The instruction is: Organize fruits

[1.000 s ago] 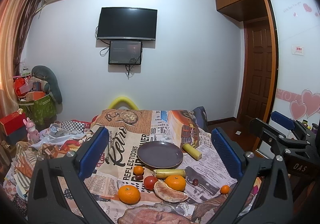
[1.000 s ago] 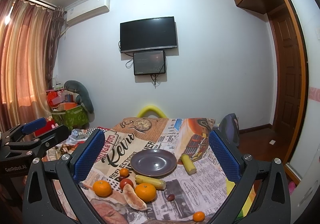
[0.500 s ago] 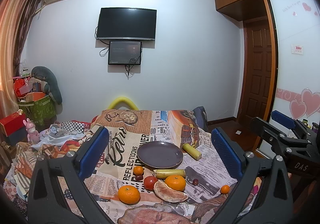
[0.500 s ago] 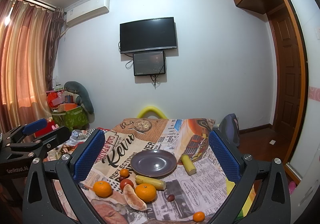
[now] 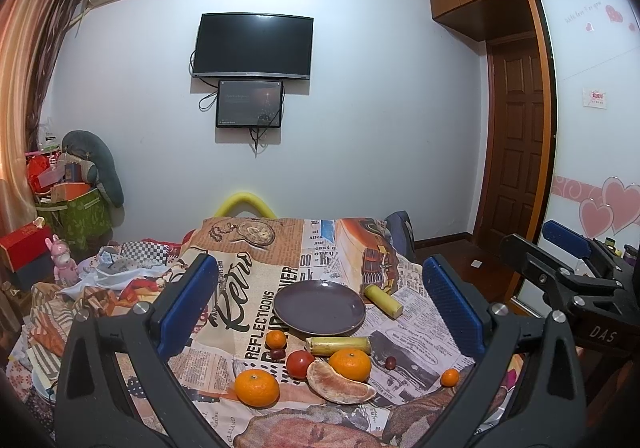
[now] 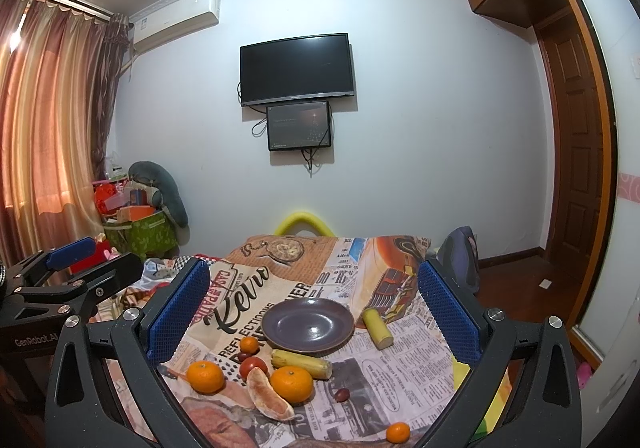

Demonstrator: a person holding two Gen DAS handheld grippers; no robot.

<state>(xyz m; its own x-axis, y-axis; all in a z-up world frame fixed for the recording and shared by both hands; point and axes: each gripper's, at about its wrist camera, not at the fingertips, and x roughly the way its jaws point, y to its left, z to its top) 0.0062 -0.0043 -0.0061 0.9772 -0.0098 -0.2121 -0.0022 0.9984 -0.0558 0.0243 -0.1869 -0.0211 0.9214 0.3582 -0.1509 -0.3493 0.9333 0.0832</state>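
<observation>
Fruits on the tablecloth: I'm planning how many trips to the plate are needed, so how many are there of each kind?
Large oranges: 2
Small oranges: 2
Tomato: 1
Peeled citrus segment: 1
Yellow-green stalk pieces: 2
Small dark fruits: 2
Total: 10
The plate holds none.

Left gripper (image 5: 320, 304), right gripper (image 6: 312, 312); jaws wide

left gripper (image 5: 320, 304) w/ black plastic frame, blue ribbed pads (image 5: 188, 304), silver screws, white "GenRobot.AI" lettering on side, right gripper (image 6: 314, 312) same build, blue mesh-textured pads (image 6: 178, 312), "DAS" marking on body
</observation>
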